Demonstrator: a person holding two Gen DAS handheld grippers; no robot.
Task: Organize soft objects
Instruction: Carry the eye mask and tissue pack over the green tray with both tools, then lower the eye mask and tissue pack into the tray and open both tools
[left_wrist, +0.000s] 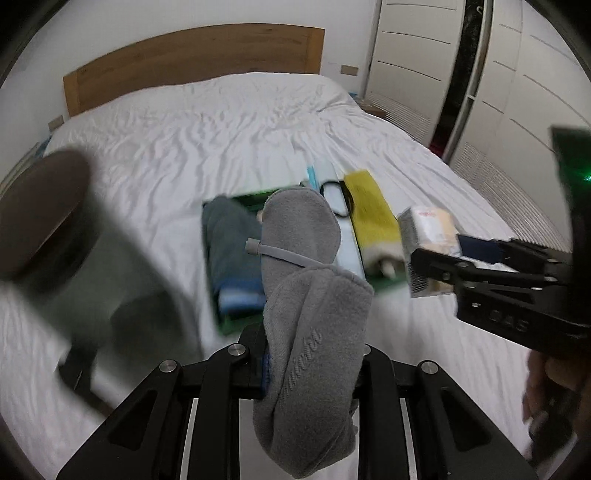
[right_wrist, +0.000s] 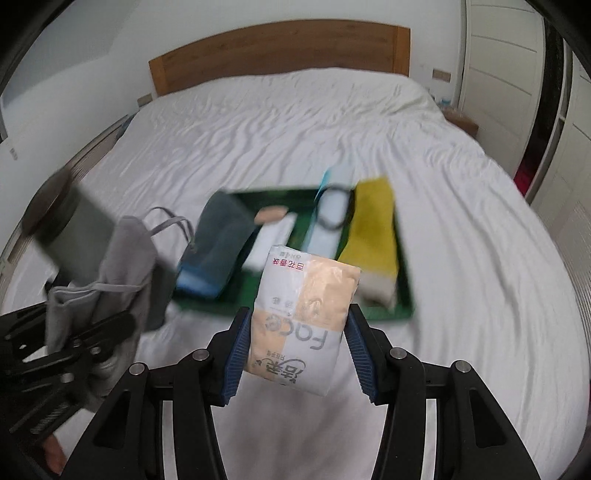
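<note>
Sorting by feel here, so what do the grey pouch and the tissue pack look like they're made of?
Grey pouch: soft fleece-like fabric, matte, fuzzy nap, limp folds, a cord drawstring. Tissue pack: thin plastic film wrapper, slightly glossy, printed, crinkled and dented between the pads; probably paper tissues inside.

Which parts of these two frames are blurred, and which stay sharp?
Left wrist view: the grey pouch in the left gripper is sharp; the green tray and bed smear. Right wrist view: the tissue pack in the right gripper is sharp, the tray behind streaked.

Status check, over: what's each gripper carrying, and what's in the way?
Left gripper shut on grey pouch. Right gripper shut on tissue pack. Green tray ahead, already crowded.
</note>
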